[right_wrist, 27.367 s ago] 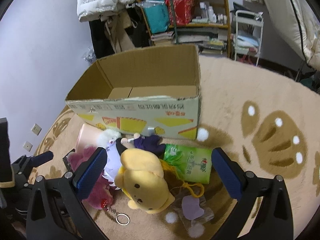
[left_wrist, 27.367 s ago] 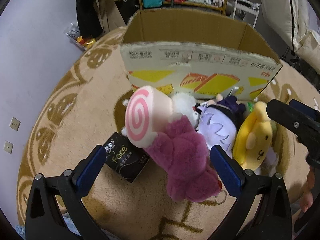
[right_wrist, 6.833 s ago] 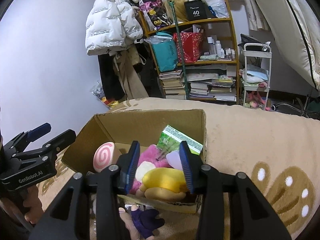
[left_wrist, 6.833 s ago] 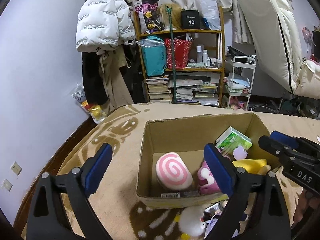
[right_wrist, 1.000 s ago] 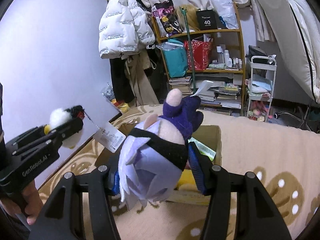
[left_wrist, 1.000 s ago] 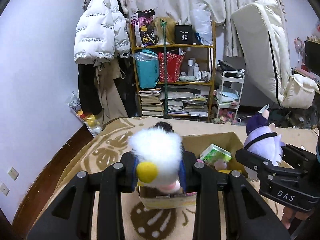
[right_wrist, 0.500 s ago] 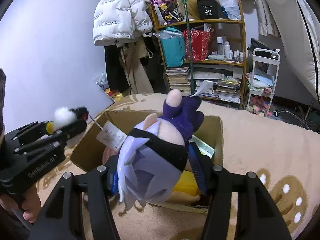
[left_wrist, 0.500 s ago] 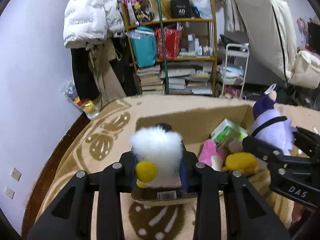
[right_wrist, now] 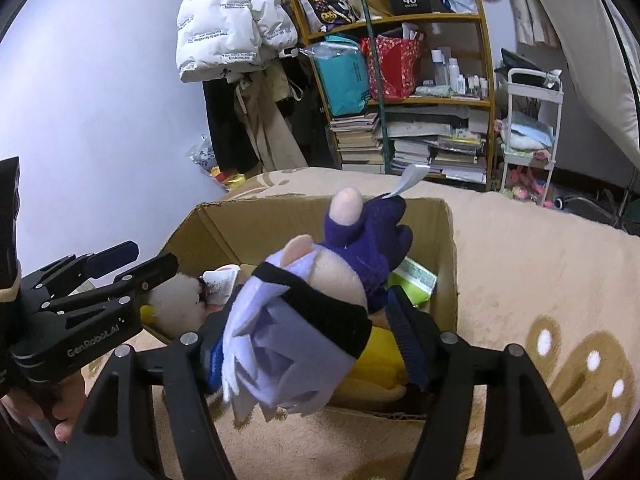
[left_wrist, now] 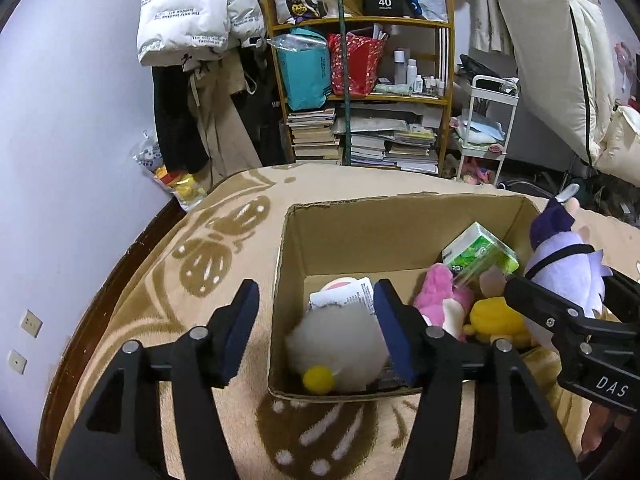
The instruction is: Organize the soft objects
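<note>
Left gripper (left_wrist: 316,332) hangs spread above the white plush (left_wrist: 340,350) in the box (left_wrist: 400,232); right gripper (right_wrist: 304,344) clamps the purple doll (right_wrist: 304,320) — lower it over the box's middle, then release.

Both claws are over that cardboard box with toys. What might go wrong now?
The white fluffy plush sits right at the cardboard box's near wall, so it might tip out onto the rug. The right gripper holds the purple plush above an already crowded corner; released there, it could roll off the yellow plush.
</note>
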A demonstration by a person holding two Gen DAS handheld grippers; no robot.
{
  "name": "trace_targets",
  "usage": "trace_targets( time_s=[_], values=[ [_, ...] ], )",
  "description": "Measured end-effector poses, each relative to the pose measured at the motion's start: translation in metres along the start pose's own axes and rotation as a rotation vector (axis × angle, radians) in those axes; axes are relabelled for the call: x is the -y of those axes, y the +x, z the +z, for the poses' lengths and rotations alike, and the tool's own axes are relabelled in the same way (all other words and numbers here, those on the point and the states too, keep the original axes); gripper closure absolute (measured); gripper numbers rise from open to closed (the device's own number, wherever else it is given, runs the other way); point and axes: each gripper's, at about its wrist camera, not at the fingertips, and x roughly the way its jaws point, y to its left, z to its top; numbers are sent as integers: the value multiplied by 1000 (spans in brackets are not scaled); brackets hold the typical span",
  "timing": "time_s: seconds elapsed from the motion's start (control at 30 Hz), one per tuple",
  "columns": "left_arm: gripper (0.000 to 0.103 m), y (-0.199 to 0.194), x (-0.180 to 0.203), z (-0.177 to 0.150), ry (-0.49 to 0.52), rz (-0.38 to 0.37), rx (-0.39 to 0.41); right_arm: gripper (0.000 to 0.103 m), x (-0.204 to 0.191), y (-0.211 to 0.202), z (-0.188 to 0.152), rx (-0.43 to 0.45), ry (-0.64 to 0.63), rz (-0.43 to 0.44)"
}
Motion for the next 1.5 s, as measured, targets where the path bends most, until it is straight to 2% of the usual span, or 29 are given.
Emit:
trace_targets(
  time_s=[0.1,0.17,0.23,0.37,0.47,0.53,0.8,1.03,1.27,1.5],
  values=[
    [32,-2,-4,0,-17,-1,2,26,2,-3,1,7,0,-8],
    [22,-4,-7,0,-26,3,3,24,5,-6,2,17,9,-14],
    [18,-9,-10,-1,-39,4,20,16,7,-11,2,31,21,-10],
    [11,-19,-13,-1,-50,9,43,11,10,-21,5,63,41,-9],
    [9,-28,-16,-3,-60,15,66,9,10,-27,8,77,44,0],
    [8,-35,-17,-4,-62,27,82,1,8,-34,9,96,35,-3],
    [5,-74,-31,-13,-90,60,145,0,-6,-68,3,152,-13,-39],
    [1,-123,-37,-22,-97,81,234,0,-17,-112,-1,224,-34,-65],
    [1,-163,-35,-48,-46,90,296,0,-30,-153,-12,282,-67,-79],
    [1,-197,-33,-66,-46,97,341,0,-40,-190,-30,338,-94,-105]
  ],
)
